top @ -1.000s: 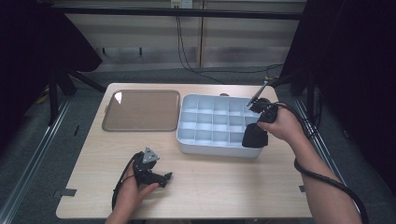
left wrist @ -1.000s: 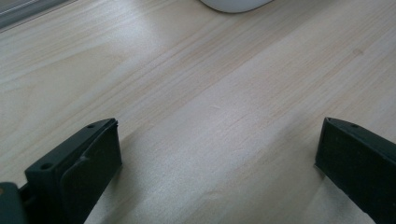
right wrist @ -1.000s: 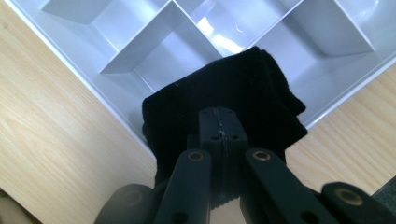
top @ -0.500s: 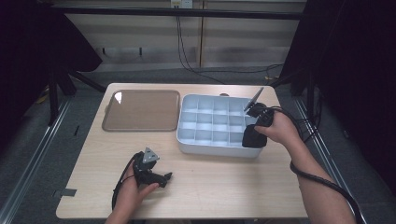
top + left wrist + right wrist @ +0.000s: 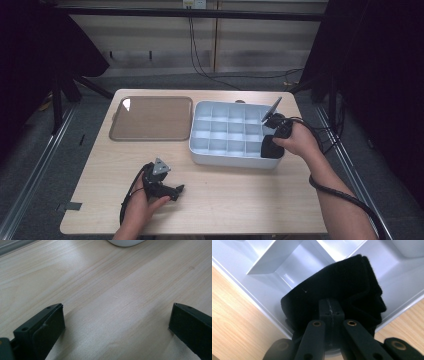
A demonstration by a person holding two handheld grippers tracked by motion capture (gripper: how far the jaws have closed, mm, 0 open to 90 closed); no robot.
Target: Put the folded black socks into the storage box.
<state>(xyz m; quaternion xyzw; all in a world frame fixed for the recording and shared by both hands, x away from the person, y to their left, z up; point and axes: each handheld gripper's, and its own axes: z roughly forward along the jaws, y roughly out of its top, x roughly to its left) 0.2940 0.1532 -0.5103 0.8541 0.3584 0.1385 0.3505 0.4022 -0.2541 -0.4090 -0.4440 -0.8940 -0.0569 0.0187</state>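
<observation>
A white divided organizer tray (image 5: 225, 131) stands right of centre on the wooden table. My right gripper (image 5: 272, 142) is at the tray's near right corner, shut on a folded black cloth (image 5: 270, 147). In the right gripper view the black cloth (image 5: 342, 282) hangs over the tray's corner compartment (image 5: 294, 267), pinched between the closed jaws of the right gripper (image 5: 329, 308). My left gripper (image 5: 172, 191) rests on the table near the front left, held by a hand. In the left gripper view its fingers (image 5: 42, 327) stand wide apart over bare wood, nothing between them.
A brown flat tray (image 5: 151, 118) lies at the back left of the table. The white tray's rounded corner (image 5: 125, 242) shows at the top of the left gripper view. Cables trail from both grippers. The table's right edge runs close beside the right forearm.
The right gripper has moved slightly left and down with the black cloth, lowering it toward the tray's near right corner compartment. The left gripper has stayed still.
</observation>
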